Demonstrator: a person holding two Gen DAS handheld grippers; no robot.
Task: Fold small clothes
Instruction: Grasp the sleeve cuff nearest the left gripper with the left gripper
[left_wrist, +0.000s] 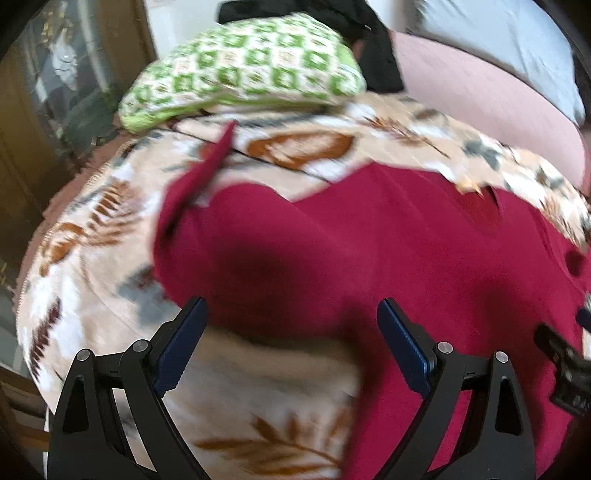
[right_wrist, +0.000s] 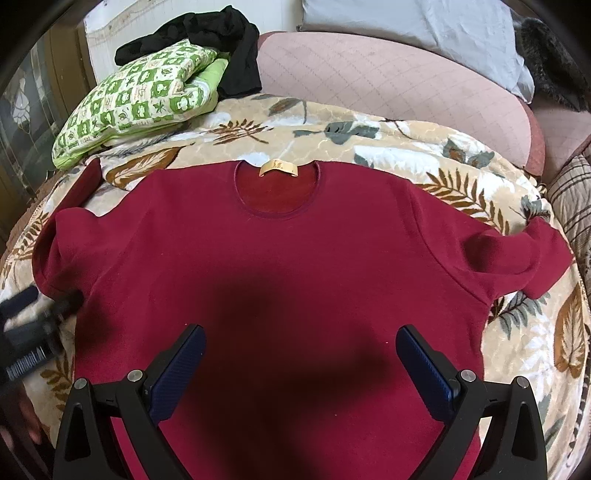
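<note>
Red shirt (right_wrist: 295, 258) lay flat on the leafy blanket (right_wrist: 424, 155), just ahead of the right tool (right_wrist: 300, 363). Left tool (left_wrist: 291, 332) hung over its sleeve side. Both spread wide, holding nothing. Folding not yet begun. Next, probably: pinch a sleeve edge, fold inward.

The shirt (right_wrist: 280, 266) is a plain deep crimson, with a pale tan label (right_wrist: 278, 168) at the neckline. The blanket (right_wrist: 388, 147) under it is cream, printed with brown fern fronds, grey-green leaves and white patches. A folded quilt (right_wrist: 136, 99) carries a green-and-white checked pattern with a lime edge. The garment (right_wrist: 225, 40) beside it is black. The cushion (right_wrist: 388, 77) is dusty pink, the pillow (right_wrist: 424, 33) pale blue-grey. Each gripper is black with ribbed dark blue pads (right_wrist: 177, 373).
</note>
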